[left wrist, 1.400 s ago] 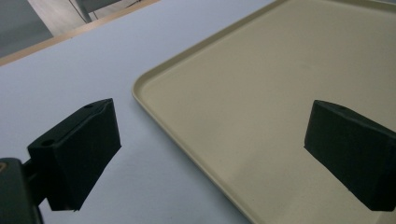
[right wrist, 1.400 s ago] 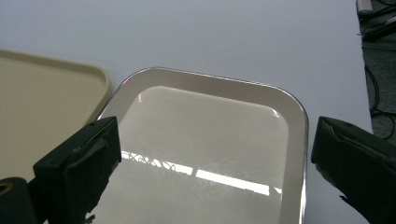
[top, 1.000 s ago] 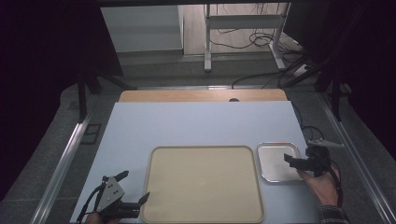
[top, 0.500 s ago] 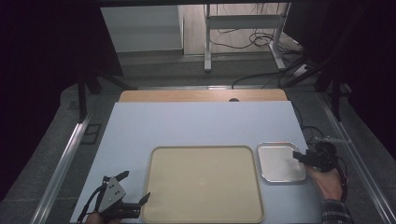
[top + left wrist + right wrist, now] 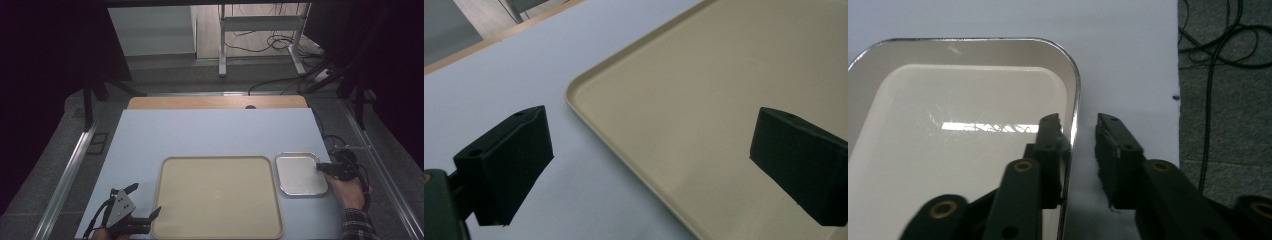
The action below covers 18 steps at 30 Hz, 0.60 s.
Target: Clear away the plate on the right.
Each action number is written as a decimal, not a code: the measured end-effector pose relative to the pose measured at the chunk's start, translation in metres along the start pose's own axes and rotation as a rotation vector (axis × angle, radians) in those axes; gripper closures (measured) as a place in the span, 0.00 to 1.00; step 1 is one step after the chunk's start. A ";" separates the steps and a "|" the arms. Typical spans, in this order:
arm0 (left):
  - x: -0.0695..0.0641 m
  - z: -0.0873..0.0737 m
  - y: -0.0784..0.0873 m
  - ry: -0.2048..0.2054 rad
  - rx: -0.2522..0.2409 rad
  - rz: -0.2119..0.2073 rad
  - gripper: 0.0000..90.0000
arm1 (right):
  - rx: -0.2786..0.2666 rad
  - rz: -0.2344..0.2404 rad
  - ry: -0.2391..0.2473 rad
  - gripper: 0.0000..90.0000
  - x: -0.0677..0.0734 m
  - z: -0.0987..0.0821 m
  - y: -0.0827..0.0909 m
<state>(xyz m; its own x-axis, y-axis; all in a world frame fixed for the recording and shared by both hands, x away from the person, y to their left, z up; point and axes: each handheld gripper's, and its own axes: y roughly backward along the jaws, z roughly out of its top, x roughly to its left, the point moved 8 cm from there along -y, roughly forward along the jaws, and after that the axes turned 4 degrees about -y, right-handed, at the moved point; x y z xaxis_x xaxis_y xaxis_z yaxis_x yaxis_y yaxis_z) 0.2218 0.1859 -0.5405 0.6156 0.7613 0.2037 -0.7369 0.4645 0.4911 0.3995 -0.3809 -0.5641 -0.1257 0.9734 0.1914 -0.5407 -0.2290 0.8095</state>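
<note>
A small shiny metal tray (image 5: 299,175) lies at the table's right, next to a large beige tray (image 5: 217,195). My right gripper (image 5: 321,168) reaches in from the right at the metal tray's right rim. In the right gripper view the metal tray (image 5: 948,130) is empty. My right gripper (image 5: 1078,122) straddles its rim, one jaw inside against the wall, the other outside with a narrow gap. These jaws have just been closing. My left gripper (image 5: 146,198) stands open at the beige tray's near left corner. The beige tray (image 5: 724,100) lies under my left gripper (image 5: 649,150), with nothing between the jaws.
The pale blue table top (image 5: 210,130) stretches bare behind the trays, with a wooden strip (image 5: 217,102) along its far edge. Cables (image 5: 1218,55) lie on the grey floor just past the table's right edge. Metal frame legs (image 5: 222,45) stand beyond.
My right gripper slid a little along the metal tray's right edge and its jaws narrowed around the rim. The left gripper stayed put.
</note>
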 end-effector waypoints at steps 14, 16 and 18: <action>-0.001 0.000 0.000 -0.007 0.002 0.003 0.03 | -0.028 0.155 -0.187 0.98 0.000 0.003 0.010; 0.000 0.000 0.000 0.000 -0.001 0.000 0.03 | -0.046 0.172 -0.199 0.98 0.002 0.005 0.013; 0.000 0.000 0.000 0.006 -0.004 0.000 0.03 | -0.056 0.182 -0.200 0.98 0.004 0.006 0.016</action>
<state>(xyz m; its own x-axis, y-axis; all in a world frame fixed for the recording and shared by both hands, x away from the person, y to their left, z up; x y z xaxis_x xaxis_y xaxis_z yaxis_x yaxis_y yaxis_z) 0.2220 0.1862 -0.5402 0.6137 0.7640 0.1993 -0.7384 0.4661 0.4874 0.3958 -0.3811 -0.5470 -0.0619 0.8952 0.4413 -0.5697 -0.3947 0.7209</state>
